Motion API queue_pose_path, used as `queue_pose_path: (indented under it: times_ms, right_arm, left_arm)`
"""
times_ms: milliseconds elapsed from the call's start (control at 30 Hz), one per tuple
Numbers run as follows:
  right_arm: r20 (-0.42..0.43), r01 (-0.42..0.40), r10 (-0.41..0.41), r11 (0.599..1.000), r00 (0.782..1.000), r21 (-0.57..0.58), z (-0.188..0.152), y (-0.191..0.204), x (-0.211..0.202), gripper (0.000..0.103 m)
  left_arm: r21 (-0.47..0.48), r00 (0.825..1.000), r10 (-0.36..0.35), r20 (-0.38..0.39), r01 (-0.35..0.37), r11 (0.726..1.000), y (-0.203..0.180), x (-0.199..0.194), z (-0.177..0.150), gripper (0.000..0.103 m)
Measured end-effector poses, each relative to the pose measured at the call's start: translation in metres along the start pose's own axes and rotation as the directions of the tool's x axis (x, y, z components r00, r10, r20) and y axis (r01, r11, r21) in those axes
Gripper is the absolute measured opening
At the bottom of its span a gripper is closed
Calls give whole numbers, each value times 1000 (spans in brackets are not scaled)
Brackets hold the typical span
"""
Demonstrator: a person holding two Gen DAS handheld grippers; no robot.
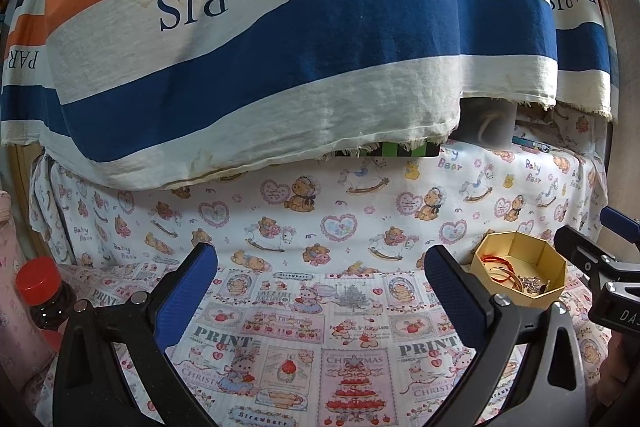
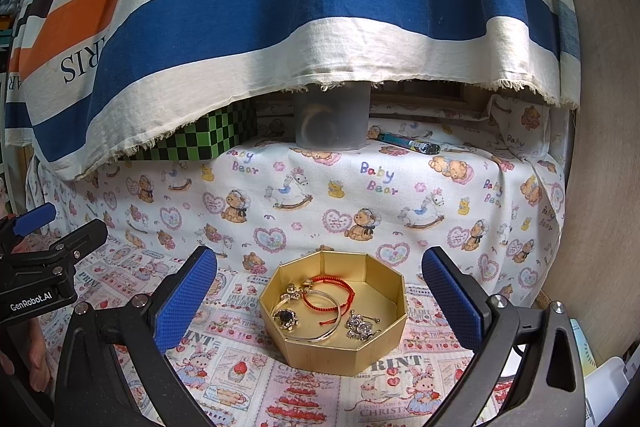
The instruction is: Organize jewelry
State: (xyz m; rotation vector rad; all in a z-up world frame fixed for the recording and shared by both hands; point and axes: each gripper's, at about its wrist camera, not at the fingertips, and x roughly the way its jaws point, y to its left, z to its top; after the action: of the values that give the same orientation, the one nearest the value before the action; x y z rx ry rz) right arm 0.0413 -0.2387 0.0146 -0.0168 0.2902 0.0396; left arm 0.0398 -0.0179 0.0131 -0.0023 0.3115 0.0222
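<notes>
A gold octagonal box [image 2: 384,343] stands on the printed cloth, straight ahead between my right gripper's fingers; it also shows at the right in the left wrist view [image 1: 556,267]. Inside lie a red cord bracelet [image 2: 334,293], a silver bangle [image 2: 328,327], a dark-stone ring [image 2: 285,317] and sparkly earrings [image 2: 360,327]. My right gripper [image 2: 320,291] is open and empty, just short of the box. My left gripper [image 1: 320,279] is open and empty over bare cloth, left of the box. The right gripper's body [image 1: 600,267] shows at the left wrist view's right edge.
A striped PARIS cloth [image 2: 280,27] hangs over a raised ledge at the back. On the ledge stand a translucent cup [image 2: 331,123], a green checkered box [image 2: 208,139] and a pen [image 2: 408,143]. A red-capped bottle [image 1: 38,287] stands at the left.
</notes>
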Motion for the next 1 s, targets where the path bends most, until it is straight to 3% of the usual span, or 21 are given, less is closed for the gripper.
queue_pose_path:
  times_ms: [1000]
  right_arm:
    - [-4, -3, 3, 1000, 1000, 0, 0, -1, 1, 103]
  left_arm:
    - [1, 1000, -4, -6, 4, 1000, 1, 2, 0, 103]
